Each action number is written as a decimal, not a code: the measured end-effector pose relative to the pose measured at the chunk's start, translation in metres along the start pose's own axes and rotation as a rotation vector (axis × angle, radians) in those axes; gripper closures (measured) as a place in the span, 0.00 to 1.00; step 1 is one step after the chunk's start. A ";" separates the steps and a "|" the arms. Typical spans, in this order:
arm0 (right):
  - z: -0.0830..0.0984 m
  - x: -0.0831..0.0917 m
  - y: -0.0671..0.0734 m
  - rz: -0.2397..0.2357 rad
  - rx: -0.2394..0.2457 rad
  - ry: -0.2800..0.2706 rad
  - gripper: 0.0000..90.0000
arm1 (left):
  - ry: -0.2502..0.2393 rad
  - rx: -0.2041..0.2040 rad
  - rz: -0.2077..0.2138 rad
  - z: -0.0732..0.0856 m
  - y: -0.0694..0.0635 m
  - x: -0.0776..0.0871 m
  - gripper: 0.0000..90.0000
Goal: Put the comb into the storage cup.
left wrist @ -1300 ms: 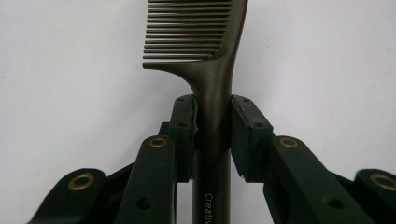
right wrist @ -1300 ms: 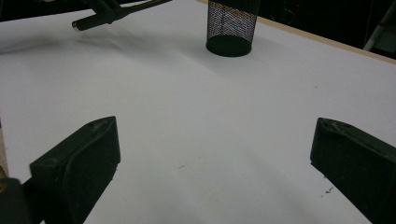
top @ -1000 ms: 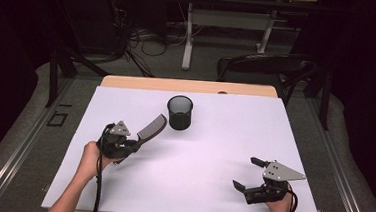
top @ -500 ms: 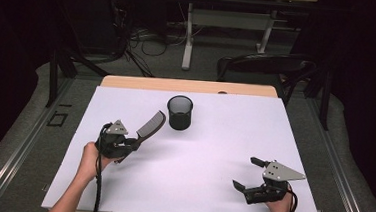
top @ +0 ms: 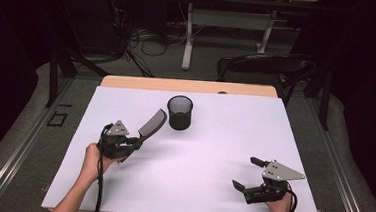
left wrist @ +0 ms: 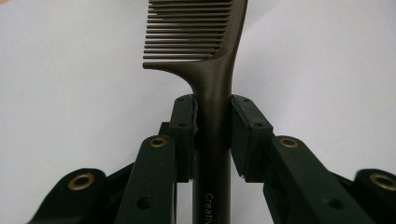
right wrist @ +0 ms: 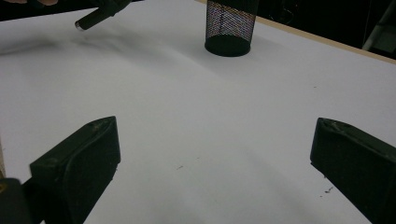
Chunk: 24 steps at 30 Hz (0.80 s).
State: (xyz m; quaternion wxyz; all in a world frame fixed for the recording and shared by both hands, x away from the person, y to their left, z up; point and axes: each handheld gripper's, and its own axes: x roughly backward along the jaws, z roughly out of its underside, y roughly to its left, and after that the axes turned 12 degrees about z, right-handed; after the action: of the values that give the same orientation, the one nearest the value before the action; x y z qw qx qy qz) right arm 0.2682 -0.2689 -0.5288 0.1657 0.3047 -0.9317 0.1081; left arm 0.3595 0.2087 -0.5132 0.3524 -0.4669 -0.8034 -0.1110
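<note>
A dark comb (top: 150, 125) is held by its handle in my left gripper (top: 132, 143), lifted off the white table cover (top: 213, 153) and pointing up-right toward a black mesh cup (top: 180, 112). In the left gripper view the pads (left wrist: 185, 126) press on the comb (left wrist: 212, 88) handle from both sides, teeth at the top. My right gripper (top: 247, 174) rests near the front right of the table, jaws wide apart with nothing between them. The right gripper view looks across the cover to the mesh cup (right wrist: 230, 27) and the comb handle's end (right wrist: 88, 20).
A bare wooden strip (top: 187, 86) runs along the table's far edge. Beyond it stand a dark chair (top: 264, 66) and a desk frame with cables on the floor. The cover between the two grippers holds nothing.
</note>
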 end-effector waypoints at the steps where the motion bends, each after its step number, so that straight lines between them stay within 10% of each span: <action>1: 0.000 0.000 0.000 0.000 0.000 0.000 0.01 | 0.000 0.000 0.000 0.000 0.000 0.000 0.80; 24: 0.000 0.000 -0.001 0.007 -0.003 -0.005 0.01 | -0.091 -0.019 -0.037 -0.004 -0.003 0.000 0.80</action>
State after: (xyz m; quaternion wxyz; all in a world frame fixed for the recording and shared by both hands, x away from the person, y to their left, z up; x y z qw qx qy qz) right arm 0.2689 -0.2691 -0.5288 0.1636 0.3017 -0.9332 0.1067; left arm 0.3587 0.2050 -0.5095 0.3091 -0.4597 -0.8260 -0.1037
